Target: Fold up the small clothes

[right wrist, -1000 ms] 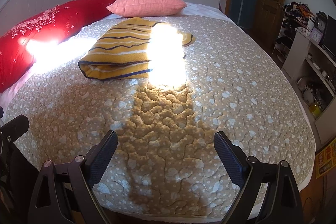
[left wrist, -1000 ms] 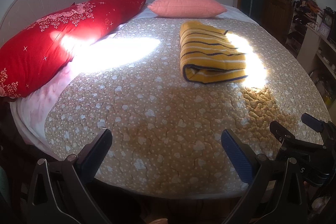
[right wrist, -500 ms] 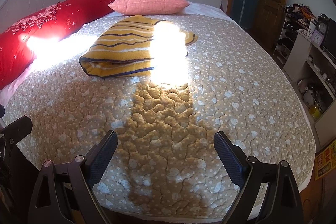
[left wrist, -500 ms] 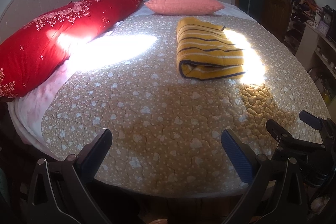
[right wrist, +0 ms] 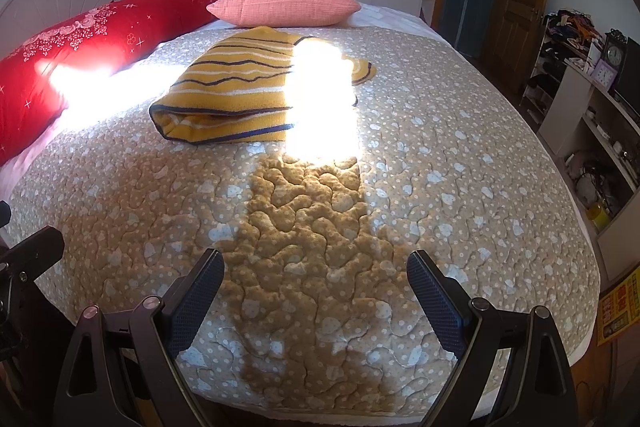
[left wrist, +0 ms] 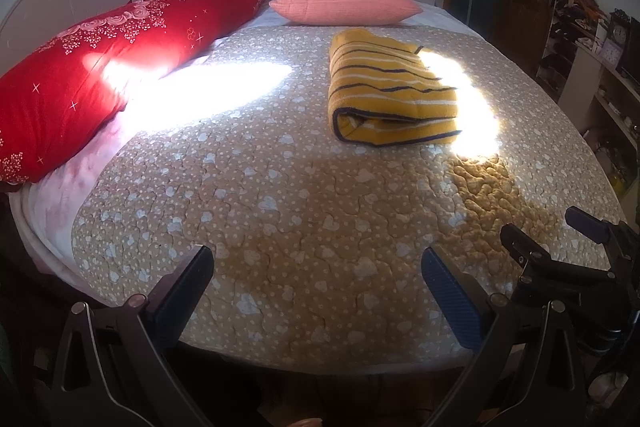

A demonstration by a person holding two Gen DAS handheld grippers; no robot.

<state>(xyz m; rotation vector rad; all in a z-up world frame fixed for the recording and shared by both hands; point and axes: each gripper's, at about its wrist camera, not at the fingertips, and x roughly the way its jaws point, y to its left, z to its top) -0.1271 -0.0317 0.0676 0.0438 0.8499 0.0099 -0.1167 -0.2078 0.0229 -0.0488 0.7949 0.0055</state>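
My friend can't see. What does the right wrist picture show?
A folded yellow striped garment lies on a quilted bed cover, partly in bright sunlight. Behind it sit a pink pillow and a red bolster. The right tool hangs open, empty, near the bed's edge.

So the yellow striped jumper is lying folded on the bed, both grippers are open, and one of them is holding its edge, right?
Not quite. The yellow striped jumper does lie folded on the bed, and both the left gripper and right gripper are open, but neither holds it. Both wrist views show them empty, well short of it.
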